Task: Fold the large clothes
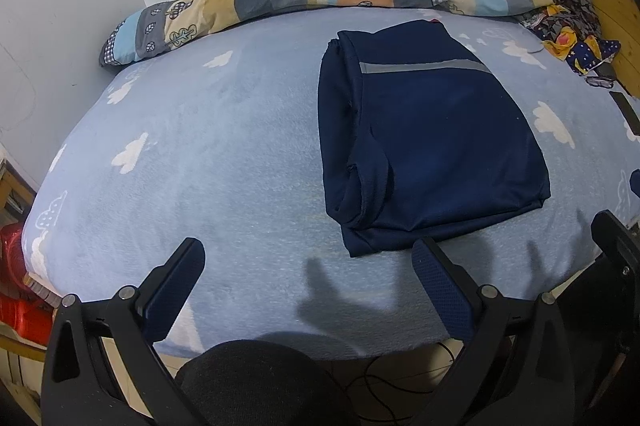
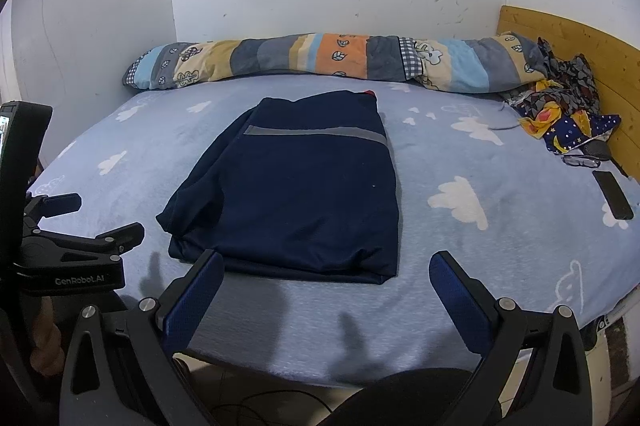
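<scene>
Jaws: both pairs spread wide, holding nothing. Left gripper (image 1: pixel 308 282) and right gripper (image 2: pixel 326 286) hover above the near edge of the bed (image 1: pixel 200 154), apart from the cloth.

Navy garment (image 1: pixel 428 142): folded into a compact, roughly rectangular stack, lying flat on the bed's middle, slightly skewed. Fabric dark blue with a fine knit texture. One grey stripe (image 2: pixel 316 133) crosses its upper layer near the far end. Left side shows stacked folded edges and a rounded tuck; a small red patch peeks at the far corner.

Bedsheet: pale blue, white cloud print.

Rolled patchwork quilt (image 2: pixel 320 60) along the wall. Crumpled patterned clothes (image 2: pixel 568 118) beside the wooden headboard (image 2: pixel 580 42). Black phone (image 2: pixel 612 195) near the right edge.
</scene>
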`<state>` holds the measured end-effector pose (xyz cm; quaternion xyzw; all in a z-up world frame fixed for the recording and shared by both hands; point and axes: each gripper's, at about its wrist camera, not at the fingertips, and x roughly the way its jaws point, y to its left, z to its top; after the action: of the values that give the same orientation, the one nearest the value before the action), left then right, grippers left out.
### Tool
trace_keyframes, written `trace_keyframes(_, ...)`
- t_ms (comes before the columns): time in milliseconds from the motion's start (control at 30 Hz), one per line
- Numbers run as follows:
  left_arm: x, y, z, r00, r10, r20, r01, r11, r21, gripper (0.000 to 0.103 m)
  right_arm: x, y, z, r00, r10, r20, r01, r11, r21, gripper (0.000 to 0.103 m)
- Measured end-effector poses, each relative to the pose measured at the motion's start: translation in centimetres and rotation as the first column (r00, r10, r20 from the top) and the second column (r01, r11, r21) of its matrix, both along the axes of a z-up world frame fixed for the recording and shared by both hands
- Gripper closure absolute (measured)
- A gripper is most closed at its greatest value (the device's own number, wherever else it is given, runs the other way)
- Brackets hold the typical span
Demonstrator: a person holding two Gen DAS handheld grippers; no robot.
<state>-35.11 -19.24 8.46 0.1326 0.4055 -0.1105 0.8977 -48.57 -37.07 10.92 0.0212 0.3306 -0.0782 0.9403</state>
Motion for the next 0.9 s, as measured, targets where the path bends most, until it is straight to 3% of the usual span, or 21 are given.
trace_keyframes(900,0.05,0.02,0.05,1.0,-0.011,-0.007,0.011,1.0,-0.002,0.0,-0.02,-0.55,-0.18,1.0,0.012,-0.006,-0.012,1.0,-0.002,0.0)
